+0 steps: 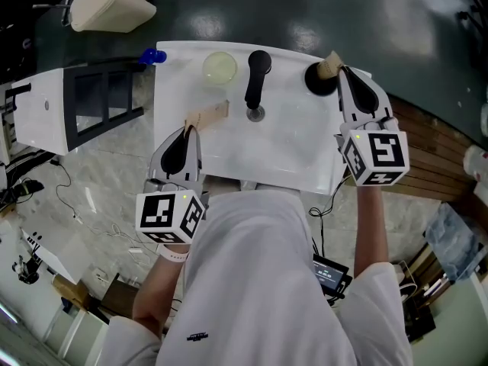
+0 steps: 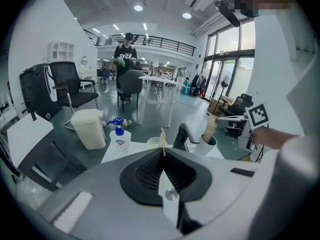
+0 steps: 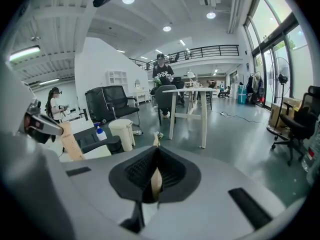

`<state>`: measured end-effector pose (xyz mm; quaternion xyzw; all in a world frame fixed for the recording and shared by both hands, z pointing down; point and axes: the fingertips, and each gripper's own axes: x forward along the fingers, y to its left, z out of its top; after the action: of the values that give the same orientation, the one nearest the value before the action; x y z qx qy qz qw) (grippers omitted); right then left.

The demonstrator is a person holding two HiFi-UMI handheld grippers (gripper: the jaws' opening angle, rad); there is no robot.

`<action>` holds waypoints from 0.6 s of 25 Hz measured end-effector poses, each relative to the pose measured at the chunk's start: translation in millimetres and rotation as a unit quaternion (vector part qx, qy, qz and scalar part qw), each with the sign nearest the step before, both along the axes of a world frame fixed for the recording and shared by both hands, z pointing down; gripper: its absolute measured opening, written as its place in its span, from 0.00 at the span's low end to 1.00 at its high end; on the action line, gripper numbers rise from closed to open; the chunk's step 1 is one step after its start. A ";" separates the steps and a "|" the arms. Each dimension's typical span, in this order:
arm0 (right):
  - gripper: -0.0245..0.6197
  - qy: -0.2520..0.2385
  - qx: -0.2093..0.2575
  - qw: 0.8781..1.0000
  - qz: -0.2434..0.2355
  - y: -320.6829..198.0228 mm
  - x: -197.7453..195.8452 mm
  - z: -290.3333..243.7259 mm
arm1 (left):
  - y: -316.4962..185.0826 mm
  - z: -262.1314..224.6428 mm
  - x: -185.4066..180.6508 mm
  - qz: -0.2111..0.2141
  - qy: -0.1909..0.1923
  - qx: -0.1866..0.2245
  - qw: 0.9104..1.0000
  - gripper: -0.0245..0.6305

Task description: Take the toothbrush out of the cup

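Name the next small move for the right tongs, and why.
Probably lift the right tongs straight up. They are shut on the toothbrush, and its lower end sits in the cup. The left tongs, shut on a tan stick, are well apart from the cup.

White sink (image 1: 290, 155), black faucet (image 1: 257, 78); tan toothbrush (image 1: 331, 65) in a cup (image 2: 205, 147) white outside — dark within. Another tan strip (image 1: 207, 115), blue-capped bottle (image 1: 152, 55), cream bin (image 1: 110, 2) — black-and-white square markers on left gripper (image 1: 188, 130) and right gripper (image 1: 341, 69).

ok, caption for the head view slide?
Right gripper shut on the toothbrush in the cup on the sink; left gripper grips a tan strip.
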<state>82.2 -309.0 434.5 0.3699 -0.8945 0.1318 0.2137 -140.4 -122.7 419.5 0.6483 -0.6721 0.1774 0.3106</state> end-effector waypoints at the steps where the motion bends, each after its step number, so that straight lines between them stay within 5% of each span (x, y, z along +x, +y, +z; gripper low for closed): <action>1: 0.05 -0.003 0.002 1.000 0.002 1.0 -0.4 -2.0 | 0.3 -1.0 -0.6 0.001 0.000 0.002 1.000 0.05; 15: 0.05 -0.023 0.067 0.996 0.048 27.6 4.5 -71.8 | 12.2 -33.4 -11.5 0.021 0.007 0.048 0.999 0.05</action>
<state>86.8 -281.5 362.6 0.4232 -0.8870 0.0898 0.1611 -151.9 -110.5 386.1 0.6778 -0.6638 0.1472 0.2799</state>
